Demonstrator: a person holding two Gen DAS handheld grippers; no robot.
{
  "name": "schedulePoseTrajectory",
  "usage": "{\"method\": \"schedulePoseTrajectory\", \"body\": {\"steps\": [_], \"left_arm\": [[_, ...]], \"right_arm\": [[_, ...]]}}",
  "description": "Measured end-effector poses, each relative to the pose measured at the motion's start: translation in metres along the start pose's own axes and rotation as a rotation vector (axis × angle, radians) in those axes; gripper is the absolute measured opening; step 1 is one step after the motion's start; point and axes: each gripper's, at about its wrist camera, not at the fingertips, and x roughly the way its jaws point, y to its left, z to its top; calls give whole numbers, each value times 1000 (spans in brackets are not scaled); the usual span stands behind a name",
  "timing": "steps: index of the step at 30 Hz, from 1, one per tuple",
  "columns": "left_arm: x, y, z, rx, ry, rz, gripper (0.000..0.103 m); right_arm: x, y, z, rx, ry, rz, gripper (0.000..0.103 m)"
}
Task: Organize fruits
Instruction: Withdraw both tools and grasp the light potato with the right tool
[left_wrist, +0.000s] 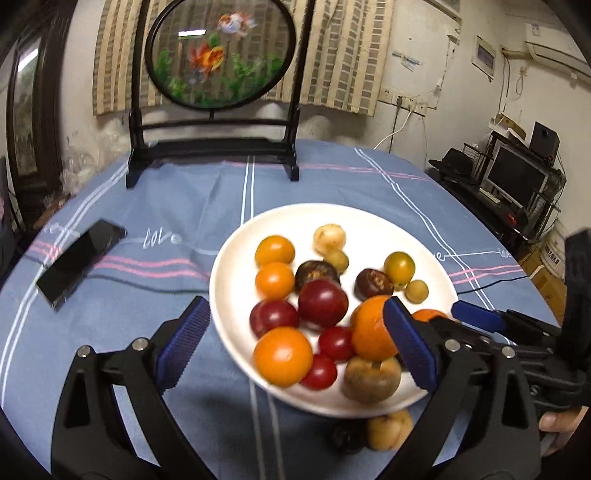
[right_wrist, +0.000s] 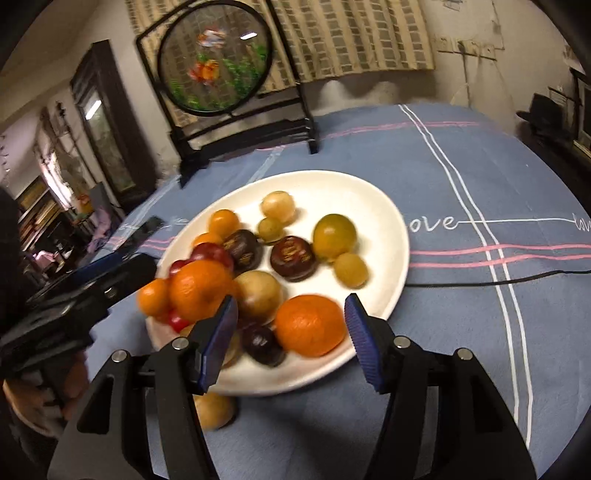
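A white plate (left_wrist: 232, 273) (right_wrist: 380, 240) on the blue tablecloth holds several fruits: oranges, red plums, dark brown, yellow-green and tan ones. My left gripper (left_wrist: 295, 314) is open wide over the plate's near side, with red plums (left_wrist: 323, 302) and an orange (left_wrist: 282, 356) between its fingers, untouched. My right gripper (right_wrist: 291, 306) is open around an orange (right_wrist: 310, 325) that rests on the plate's near rim, with a gap at the left pad. A tan fruit (left_wrist: 389, 430) (right_wrist: 214, 410) and a dark fruit (left_wrist: 347, 435) lie on the cloth just off the plate.
A black phone (left_wrist: 79, 264) lies on the cloth at left. A round goldfish screen on a black stand (left_wrist: 218, 51) (right_wrist: 214, 59) stands at the table's far side. A black cable (right_wrist: 480, 282) runs across the cloth to the right of the plate.
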Motion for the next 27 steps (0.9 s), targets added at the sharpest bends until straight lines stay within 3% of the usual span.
{"method": "schedulePoseTrajectory", "body": {"steps": [5, 13, 19, 27], "left_arm": [[-4, 10, -2, -29, 13, -6, 96], [-7, 8, -14, 12, 39, -4, 96], [-7, 15, -23, 26, 96, -41, 96], [-14, 27, -34, 12, 99, -38, 96]], "right_arm": [[-19, 25, -25, -76, 11, 7, 61], [-32, 43, -48, -123, 67, -40, 61], [-27, 61, -63, -184, 121, -69, 61], [0, 82, -69, -236, 198, -146, 61]]}}
